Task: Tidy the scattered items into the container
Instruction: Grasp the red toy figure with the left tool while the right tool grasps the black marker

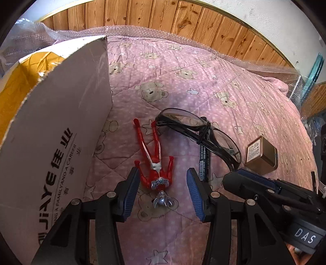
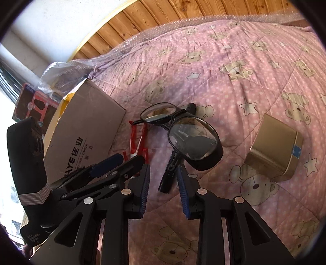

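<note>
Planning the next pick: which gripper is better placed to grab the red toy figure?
Left. The left gripper is open with the red toy figure lying between its fingers, next to the cardboard box. The right gripper sits open over the black pen instead.

Daylight falls evenly on the pink quilt point(image 1: 203, 85), which is bright and sharp at its middle. In the right wrist view a window point(image 2: 6, 106) at the far left of the quilt is blown out white. The glasses point(image 2: 183, 132) show pale glare on their lenses. Straight wall boards point(image 1: 142, 14) beyond the quilt bow strongly, and black vignette rings each picture.
</note>
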Demonstrator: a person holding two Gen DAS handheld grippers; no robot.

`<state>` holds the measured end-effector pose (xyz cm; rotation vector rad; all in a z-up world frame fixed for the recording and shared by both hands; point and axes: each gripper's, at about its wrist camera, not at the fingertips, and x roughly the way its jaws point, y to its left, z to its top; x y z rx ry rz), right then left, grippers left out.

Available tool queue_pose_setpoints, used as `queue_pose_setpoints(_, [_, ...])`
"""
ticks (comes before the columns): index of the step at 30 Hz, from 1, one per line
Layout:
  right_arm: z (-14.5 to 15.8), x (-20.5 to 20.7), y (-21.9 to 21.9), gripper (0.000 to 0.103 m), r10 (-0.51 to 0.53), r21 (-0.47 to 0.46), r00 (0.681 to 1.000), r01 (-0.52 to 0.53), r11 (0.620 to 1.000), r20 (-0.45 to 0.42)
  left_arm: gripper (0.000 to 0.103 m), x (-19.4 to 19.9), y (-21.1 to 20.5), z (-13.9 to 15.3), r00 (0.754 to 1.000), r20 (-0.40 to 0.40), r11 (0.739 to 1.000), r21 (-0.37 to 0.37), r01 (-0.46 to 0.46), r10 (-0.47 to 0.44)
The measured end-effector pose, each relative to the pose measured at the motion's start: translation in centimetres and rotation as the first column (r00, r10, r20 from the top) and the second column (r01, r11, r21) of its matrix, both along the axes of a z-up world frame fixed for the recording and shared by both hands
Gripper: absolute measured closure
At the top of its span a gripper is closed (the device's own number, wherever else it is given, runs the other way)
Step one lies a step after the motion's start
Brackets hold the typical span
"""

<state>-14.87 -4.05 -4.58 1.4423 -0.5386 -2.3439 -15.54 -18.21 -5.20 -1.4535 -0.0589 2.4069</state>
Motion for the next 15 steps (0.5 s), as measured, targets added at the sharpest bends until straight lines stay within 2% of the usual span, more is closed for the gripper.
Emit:
queue_pose_setpoints(5, [-2.2, -2.2, -0.8, 0.072, -0.002, 0.025, 0.999, 0.001, 1.000, 0.037, 0.056, -1.3, -0.3, -1.8, 1.000, 0.002, 1.000, -0.017, -0.017, 0.017])
queue_pose_setpoints(7, [-2.8, -2.7, -0.8, 0.074, -0.007, 0.037, 0.999, 0.005, 0.999, 0.044, 0.055, -1.4, -0.8, -2.0, 1.000, -0.006, 1.000, 0.006, -0.014, 0.014])
queue_pose_setpoints(9, [-2.9, -2.9, -0.9, 0.075, 0.002, 0.051, 0.999, -0.003, 0.999, 0.033, 0.056, -1.3, -0.8, -2.0, 1.000, -0.020, 1.000, -0.006, 0.000, -0.001])
queue_pose_setpoints(11, [-2.7, -2.8, -1.1, 0.083, 0.015, 0.083, 0.999, -0.018, 0.996, 0.034, 0.056, -1.0, -0.9, -1.9, 0.999, -0.030, 1.000, -0.007, 0.008, -0.009])
queue_pose_setpoints(15, [-2.1, -2.1, -1.2, 0.086, 0.016, 0.107, 0.998, -0.023, 0.994, 0.066, 0.057, -0.2, -1.0, -1.7, 0.999, -0.021, 1.000, 0.010, 0.028, -0.027])
